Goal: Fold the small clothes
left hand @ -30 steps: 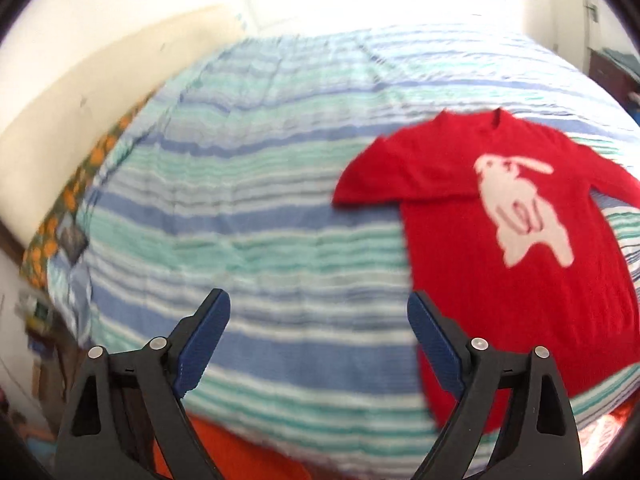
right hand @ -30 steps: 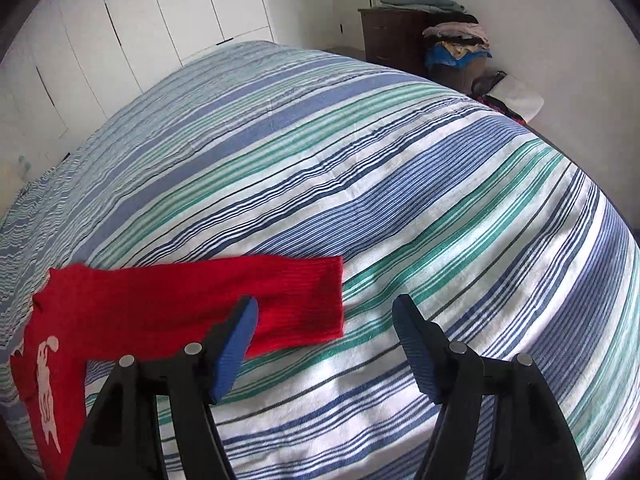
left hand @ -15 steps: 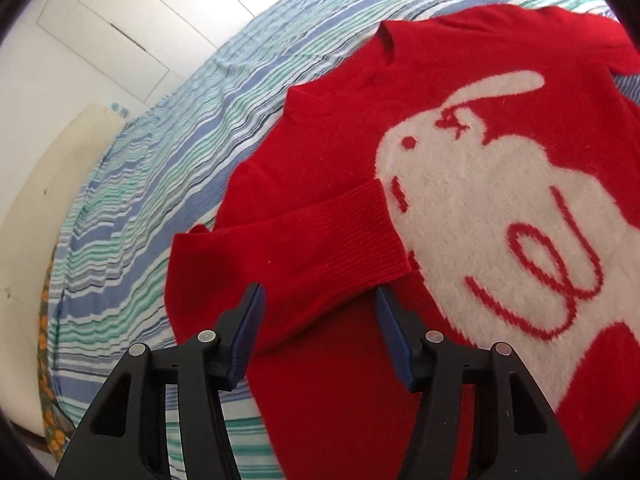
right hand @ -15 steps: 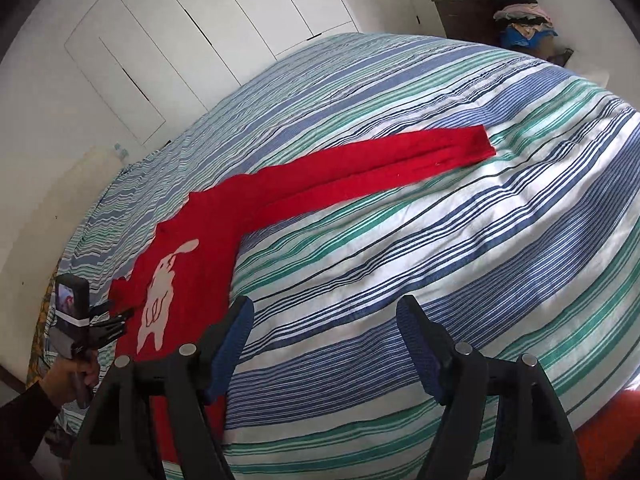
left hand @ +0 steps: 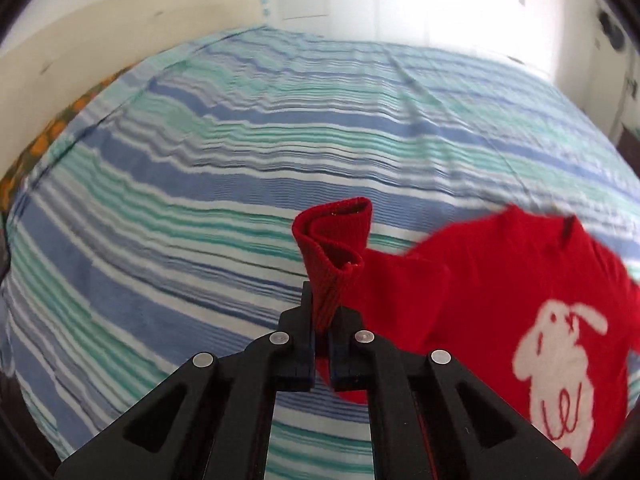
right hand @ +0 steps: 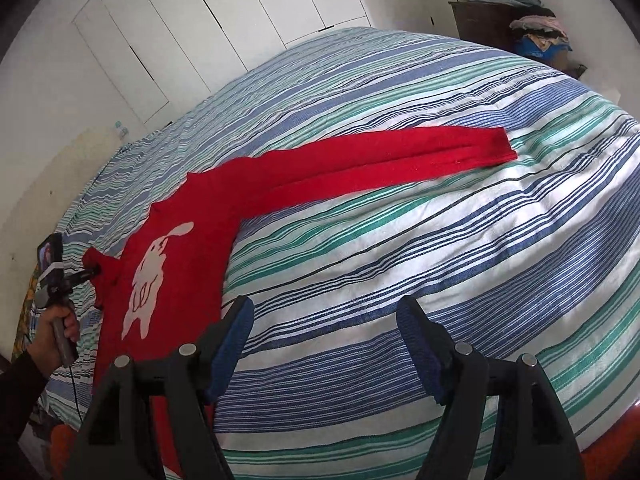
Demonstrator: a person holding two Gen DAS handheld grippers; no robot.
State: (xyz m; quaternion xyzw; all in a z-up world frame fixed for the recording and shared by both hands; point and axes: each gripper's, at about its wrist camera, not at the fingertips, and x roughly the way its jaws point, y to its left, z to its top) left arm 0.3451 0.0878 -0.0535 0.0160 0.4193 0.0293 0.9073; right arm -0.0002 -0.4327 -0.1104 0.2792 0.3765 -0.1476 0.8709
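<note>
A small red sweater (right hand: 168, 264) with a white rabbit on its front lies on the striped bed. In the left wrist view the sweater body (left hand: 500, 280) is at the right. My left gripper (left hand: 320, 320) is shut on the ribbed cuff (left hand: 332, 256) of one sleeve and holds it up off the bed. That gripper also shows in the right wrist view (right hand: 86, 274), at the sweater's left edge. The other sleeve (right hand: 380, 160) lies stretched out straight to the right. My right gripper (right hand: 326, 344) is open and empty above the bed, right of the sweater's hem.
The striped bedspread (right hand: 440, 260) covers the whole bed. White wardrobe doors (right hand: 200, 28) stand behind it. A dark dresser (right hand: 492, 20) piled with clothes is at the back right. A cream headboard (left hand: 100, 48) runs along the bed's left side.
My left gripper has shut on the sleeve cuff and lifted it away from the sweater's front. My right gripper has stayed open and moved little.
</note>
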